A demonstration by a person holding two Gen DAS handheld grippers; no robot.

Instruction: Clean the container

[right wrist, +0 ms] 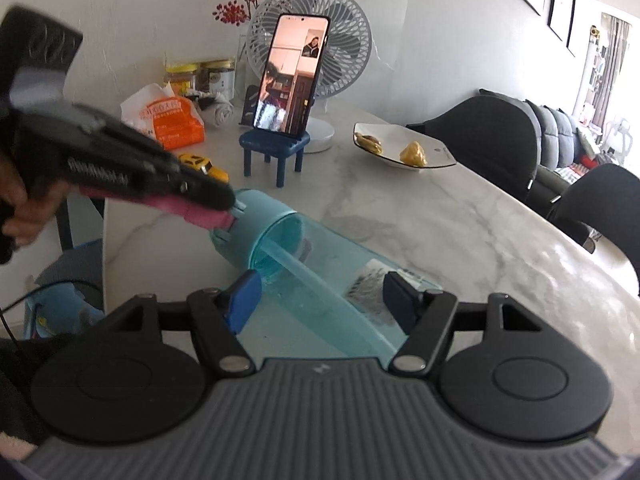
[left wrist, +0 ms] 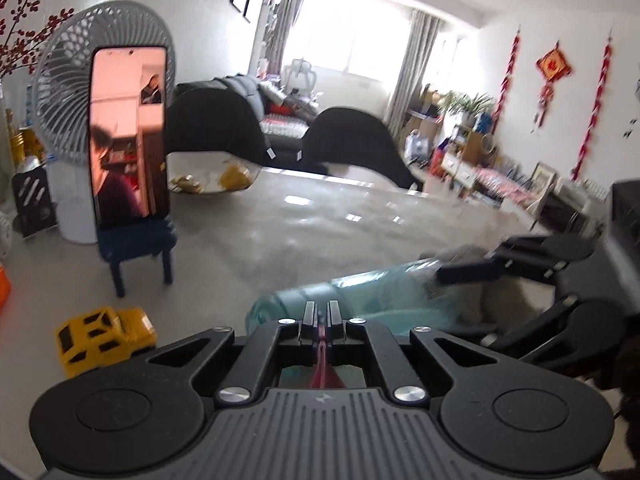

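Right wrist view: I have the teal water bottle [right wrist: 320, 264] lying on its side on the marble table [right wrist: 460, 216], body clamped between my right gripper [right wrist: 320, 300] blue pads [right wrist: 244, 300], lid end toward 11 o'clock. My left gripper [right wrist: 230, 200] enters from 9 o'clock, jaws closed on a pink strip [right wrist: 200, 210] whose tip touches the bottle lid [right wrist: 256, 220]. Left wrist view: jaws fully together on the pink strip, bottle just beyond them. At 12 o'clock a phone [right wrist: 294, 76] stands on a small blue stool stand [right wrist: 274, 148] before a white fan [right wrist: 348, 52]; a yellow toy car [right wrist: 204, 166] sits at 10 o'clock.
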